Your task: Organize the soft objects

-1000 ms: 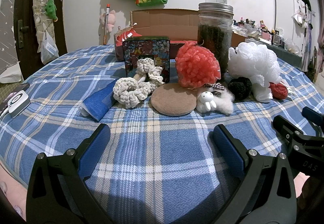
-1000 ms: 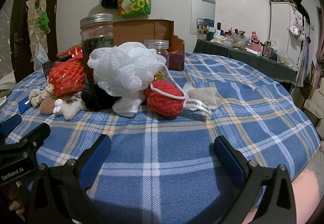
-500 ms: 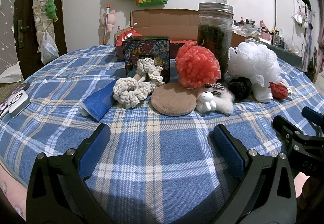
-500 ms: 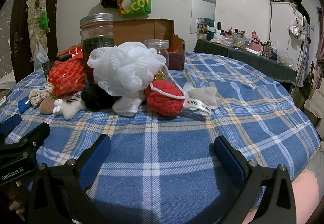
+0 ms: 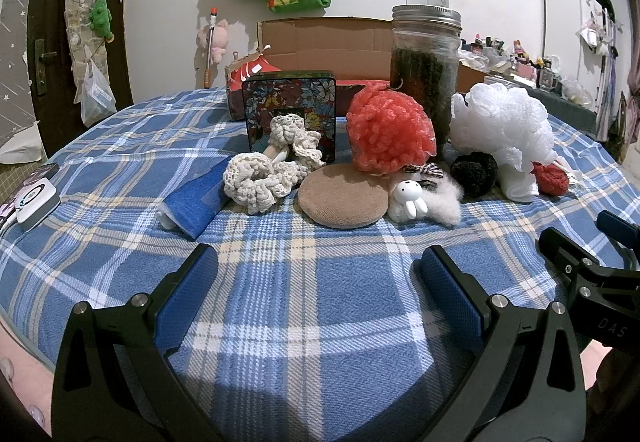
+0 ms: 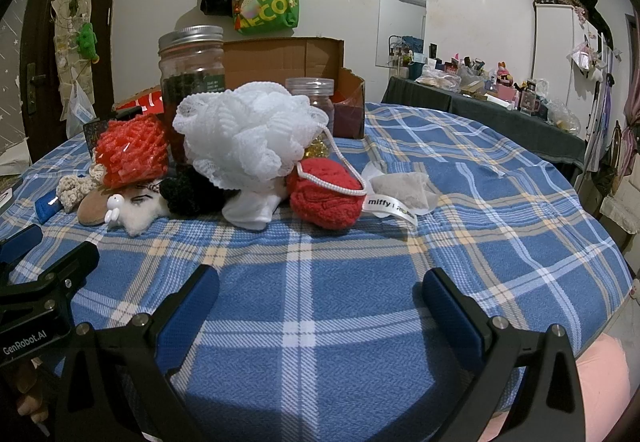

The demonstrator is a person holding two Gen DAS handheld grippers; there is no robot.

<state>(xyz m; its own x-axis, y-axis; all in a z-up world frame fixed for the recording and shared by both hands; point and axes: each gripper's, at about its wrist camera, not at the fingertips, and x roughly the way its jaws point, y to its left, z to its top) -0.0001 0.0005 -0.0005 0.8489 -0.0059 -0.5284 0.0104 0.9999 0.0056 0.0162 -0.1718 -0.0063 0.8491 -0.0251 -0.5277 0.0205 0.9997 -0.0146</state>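
Ahead, glass jar [image 5: 425,78] behind red pouf [image 5: 390,132], white pouf [image 5: 502,128] beside

The left gripper [image 5: 318,270] sat at lower centre of its frame, jaws spread wide, empty. The right gripper [image 6: 320,292] did likewise, wide and empty.

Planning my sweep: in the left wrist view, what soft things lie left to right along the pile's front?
Blue cloth → cream crochet scrunchie → tan round pad → white bunny fluff → black pom-pom → red knit piece.
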